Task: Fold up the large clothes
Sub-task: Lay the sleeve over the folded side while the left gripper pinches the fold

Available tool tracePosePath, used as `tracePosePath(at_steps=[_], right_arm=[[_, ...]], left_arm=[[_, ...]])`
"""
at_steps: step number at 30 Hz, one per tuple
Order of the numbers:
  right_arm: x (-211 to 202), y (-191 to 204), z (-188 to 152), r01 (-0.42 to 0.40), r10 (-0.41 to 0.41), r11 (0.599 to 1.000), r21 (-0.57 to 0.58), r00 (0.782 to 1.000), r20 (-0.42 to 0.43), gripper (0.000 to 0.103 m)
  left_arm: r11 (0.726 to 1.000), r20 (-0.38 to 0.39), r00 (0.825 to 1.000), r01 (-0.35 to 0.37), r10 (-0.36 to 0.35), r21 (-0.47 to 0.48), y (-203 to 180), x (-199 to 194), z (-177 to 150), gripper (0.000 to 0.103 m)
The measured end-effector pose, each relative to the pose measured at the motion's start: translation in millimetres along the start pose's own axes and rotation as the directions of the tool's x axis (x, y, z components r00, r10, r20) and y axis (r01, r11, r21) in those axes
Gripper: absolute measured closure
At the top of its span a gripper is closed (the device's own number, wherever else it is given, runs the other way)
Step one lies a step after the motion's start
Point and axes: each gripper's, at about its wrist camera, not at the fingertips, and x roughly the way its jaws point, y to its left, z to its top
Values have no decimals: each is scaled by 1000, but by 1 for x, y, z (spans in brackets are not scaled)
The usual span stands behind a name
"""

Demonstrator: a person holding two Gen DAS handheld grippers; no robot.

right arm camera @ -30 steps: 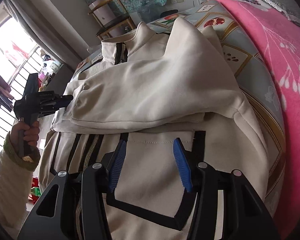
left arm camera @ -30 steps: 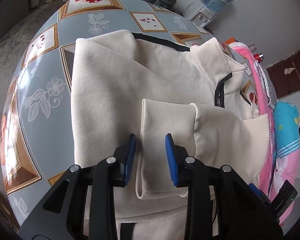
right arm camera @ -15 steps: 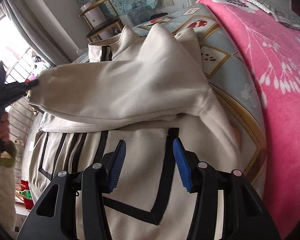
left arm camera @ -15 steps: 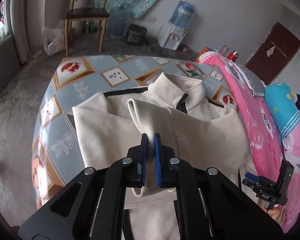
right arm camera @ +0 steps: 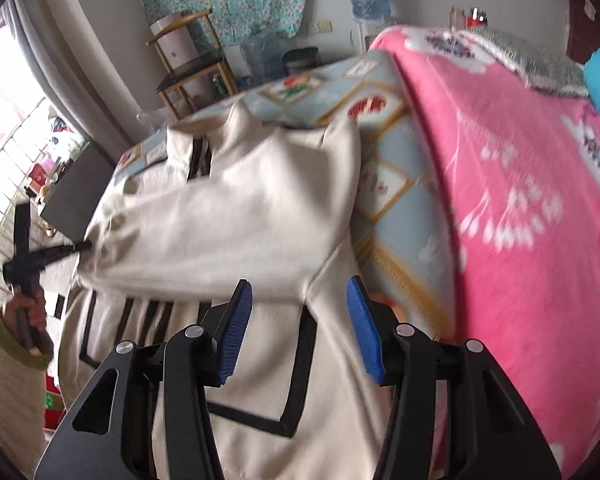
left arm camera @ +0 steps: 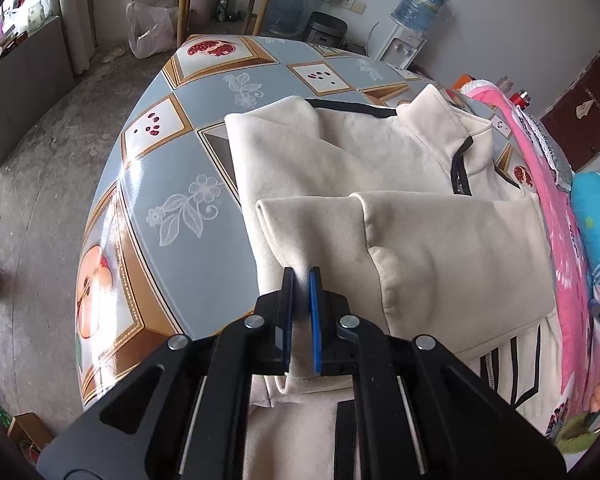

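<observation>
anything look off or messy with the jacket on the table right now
Nothing damaged or spilled. The cream jacket lies on the table with one sleeve folded across its chest. The left gripper pinches that sleeve's cuff, bunching it. The right gripper is open over the hem.

Table (left arm camera: pixel 204 152): bare patterned surface lies open left of and beyond the jacket (left arm camera: pixel 380 160). Jacket covers the near and right portion. Sleeve (left arm camera: pixel 440 240) crosses the jacket body, its cuff pinched in the left gripper (left arm camera: pixel 301 312). Right edge: pink blanket (right arm camera: pixel 520 200) rises just beside the jacket, leaving only a narrow strip of table between. Right gripper (right arm camera: pixel 300 328), jaws apart, hangs over the jacket's lower panel.
</observation>
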Motion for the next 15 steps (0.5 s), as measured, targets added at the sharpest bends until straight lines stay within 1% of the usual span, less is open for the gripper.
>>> tracePosePath(at_steps=[2,4,5,7,8,9,10,12,13,14,15], right_arm=[[11,-7,26,-7,8,1000,23,1000,-8,55],[38,-21,53,-12,15,996,89,999,-37,55],[54,-29,65,-1,7,993,121,999,-46,55],[84,-38,83,36,-26,986,164,998,-65,59],[103,-45,92,63,-49,981,181,995,-83,64],[116,-49,98,72,-54,978,197,994,-96,65],[129,-52,103,80,-58,975,206,992,-111,66],[152,-54,110,109,-82,975,195,987,-142,71],[159,-54,112,104,-77,977,187,986,-148,74],[164,-54,114,92,-63,979,180,985,-159,86],[164,-51,115,67,-40,982,175,987,-157,95]], left_arm=[[1000,2,1000,-1,1,8,0,1,-1,96],[1000,4,1000,-9,9,20,-2,3,-3,96],[999,6,1000,-16,16,30,-3,4,-3,96],[998,11,1000,-30,29,49,-6,5,-4,96],[998,13,999,-35,34,57,-7,5,-4,96],[997,16,999,-38,37,63,-7,5,-5,96],[997,17,999,-40,39,69,-8,5,-4,96],[996,20,999,-40,39,81,-9,4,-5,96],[996,22,999,-39,37,86,-8,4,-5,96],[995,23,999,-36,34,90,-8,4,-5,96],[995,24,999,-34,32,95,-8,4,-5,96]])
